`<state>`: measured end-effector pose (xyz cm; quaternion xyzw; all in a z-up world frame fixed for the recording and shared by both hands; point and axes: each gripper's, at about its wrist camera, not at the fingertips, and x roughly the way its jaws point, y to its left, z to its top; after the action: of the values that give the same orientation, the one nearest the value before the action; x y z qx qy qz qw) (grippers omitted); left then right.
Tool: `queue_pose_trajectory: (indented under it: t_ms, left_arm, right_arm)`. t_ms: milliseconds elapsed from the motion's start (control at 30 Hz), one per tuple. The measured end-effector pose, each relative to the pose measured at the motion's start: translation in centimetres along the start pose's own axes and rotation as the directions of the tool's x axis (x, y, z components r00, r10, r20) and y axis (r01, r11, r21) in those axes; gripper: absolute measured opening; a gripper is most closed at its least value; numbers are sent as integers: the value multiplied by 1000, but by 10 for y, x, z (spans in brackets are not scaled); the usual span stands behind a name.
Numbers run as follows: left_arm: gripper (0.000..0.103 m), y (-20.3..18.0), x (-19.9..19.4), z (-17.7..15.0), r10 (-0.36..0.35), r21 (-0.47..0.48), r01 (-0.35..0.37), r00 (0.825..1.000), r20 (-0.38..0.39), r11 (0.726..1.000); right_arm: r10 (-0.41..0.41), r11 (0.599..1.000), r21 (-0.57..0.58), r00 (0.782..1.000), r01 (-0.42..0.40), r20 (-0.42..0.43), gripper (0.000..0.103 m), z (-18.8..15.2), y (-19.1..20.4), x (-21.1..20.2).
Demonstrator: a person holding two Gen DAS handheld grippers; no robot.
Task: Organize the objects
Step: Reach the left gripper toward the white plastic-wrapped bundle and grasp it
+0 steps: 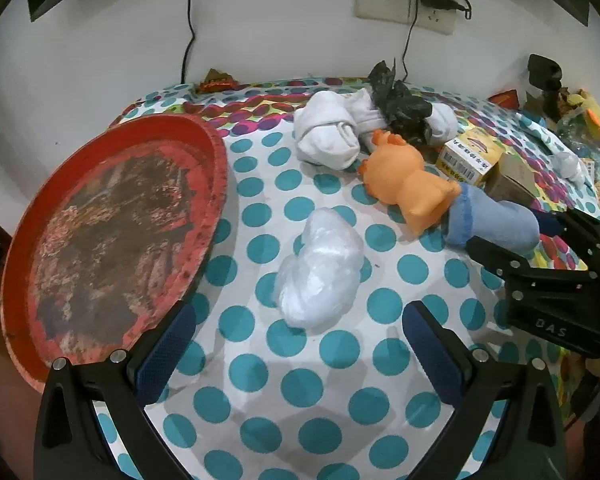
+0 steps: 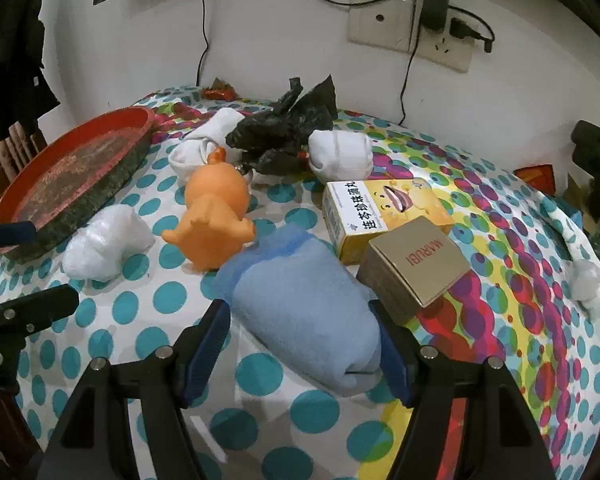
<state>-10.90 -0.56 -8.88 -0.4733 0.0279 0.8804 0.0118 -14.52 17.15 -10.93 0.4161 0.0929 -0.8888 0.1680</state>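
Observation:
My left gripper (image 1: 298,336) is open, just short of a crumpled clear plastic bag (image 1: 320,270) on the dotted tablecloth. My right gripper (image 2: 302,340) straddles a rolled light-blue cloth (image 2: 304,304) with a finger on each side; the pads (image 2: 208,340) look close to the roll or touching it, but not squeezing it. The roll lies on the table. It also shows in the left wrist view (image 1: 492,220), between the right gripper's fingers (image 1: 500,258). An orange toy (image 2: 214,220) lies just beyond the roll.
A worn red round tray (image 1: 112,236) sits at the left. Behind are white rolled socks (image 1: 326,132), a black plastic bag (image 2: 288,132), a yellow medicine box (image 2: 376,216) and a brown carton (image 2: 414,268). Cables and a wall socket (image 2: 408,28) are behind the table.

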Motion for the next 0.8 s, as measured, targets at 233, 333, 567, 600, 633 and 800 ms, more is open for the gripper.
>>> queue_pose_trajectory:
  t_ms: [233, 333, 567, 600, 633, 800]
  left_arm:
    - [103, -7, 4, 2, -10, 33, 10, 1000, 15, 999]
    - [103, -7, 6, 3, -21, 35, 20, 1000, 16, 999]
    - [94, -5, 8, 5, -87, 34, 87, 996, 14, 996]
    - [94, -5, 8, 5, -101, 35, 100, 995, 7, 994]
    - [94, -4, 9, 6, -112, 36, 111, 994, 4, 993]
    - [88, -2, 17, 11, -93, 22, 94, 996, -12, 995]
  right_arm:
    - [26, 1000, -15, 1000, -26, -2, 52, 0, -11, 8]
    - [29, 999, -33, 1000, -28, 5, 44, 0, -13, 8]
    - [52, 998, -26, 999, -52, 7, 40, 1, -20, 7]
    - [52, 998, -26, 999, -52, 7, 40, 1, -20, 7]
    - [53, 998, -26, 999, -53, 8, 40, 1, -20, 7]
    - [69, 998, -12, 998, -69, 8, 40, 1, -22, 7]
